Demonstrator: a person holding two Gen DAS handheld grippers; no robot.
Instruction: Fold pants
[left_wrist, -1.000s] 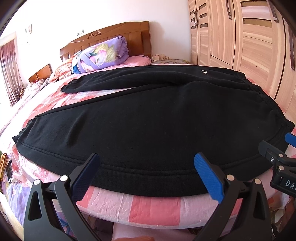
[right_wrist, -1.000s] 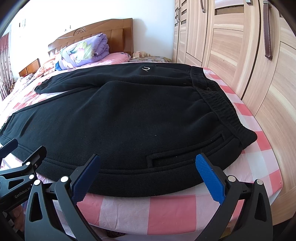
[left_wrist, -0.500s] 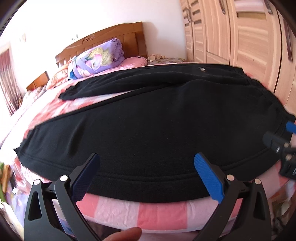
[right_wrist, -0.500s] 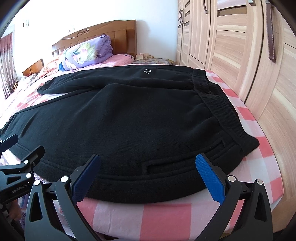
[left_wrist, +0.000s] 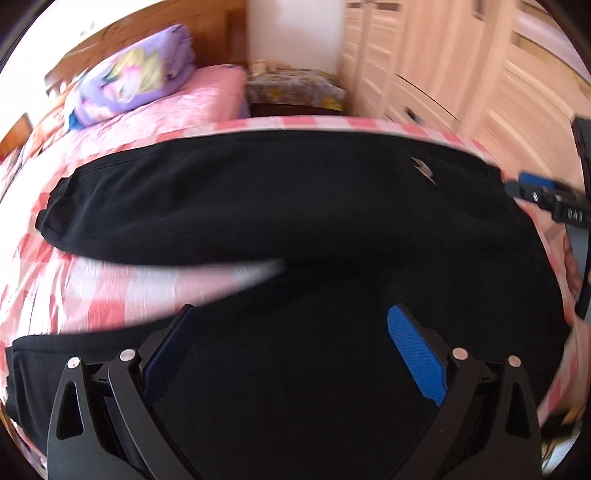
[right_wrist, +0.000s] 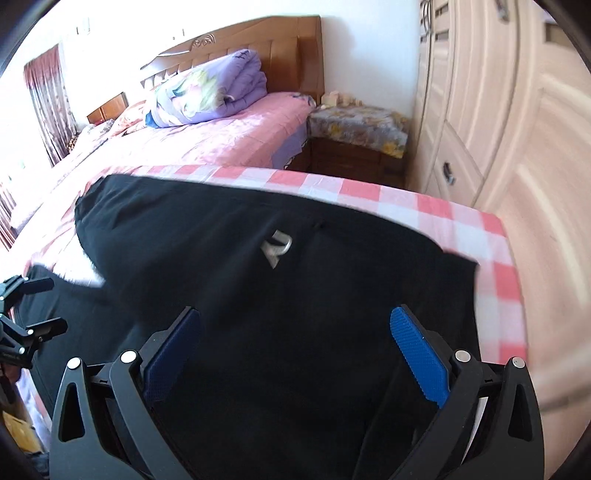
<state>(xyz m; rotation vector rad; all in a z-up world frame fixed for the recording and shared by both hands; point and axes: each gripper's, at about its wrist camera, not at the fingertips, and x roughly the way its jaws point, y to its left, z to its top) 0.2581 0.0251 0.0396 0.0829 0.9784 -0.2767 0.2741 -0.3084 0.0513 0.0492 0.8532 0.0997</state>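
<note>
Black pants (left_wrist: 295, 206) lie spread flat on a pink checked sheet (left_wrist: 92, 291), legs toward the left, with a small silver logo (left_wrist: 423, 170) near the waist. They also show in the right wrist view (right_wrist: 295, 280), with the logo (right_wrist: 276, 248) ahead. My left gripper (left_wrist: 291, 354) is open over the near leg, blue pads wide apart. My right gripper (right_wrist: 295, 354) is open over the waist end. Neither holds anything. Each gripper shows at the edge of the other's view (left_wrist: 546, 203) (right_wrist: 26, 325).
A folded purple quilt (right_wrist: 210, 92) lies on the pink bed by the wooden headboard (right_wrist: 258, 40). A bedside table (right_wrist: 354, 129) stands beyond the sheet's far edge. Light wood wardrobes (right_wrist: 498, 129) line the right side, close to the bed.
Both grippers have moved forward from the bed's near edge and now hover over the pants, looking down on them. Both stay open. The pants have not moved.
</note>
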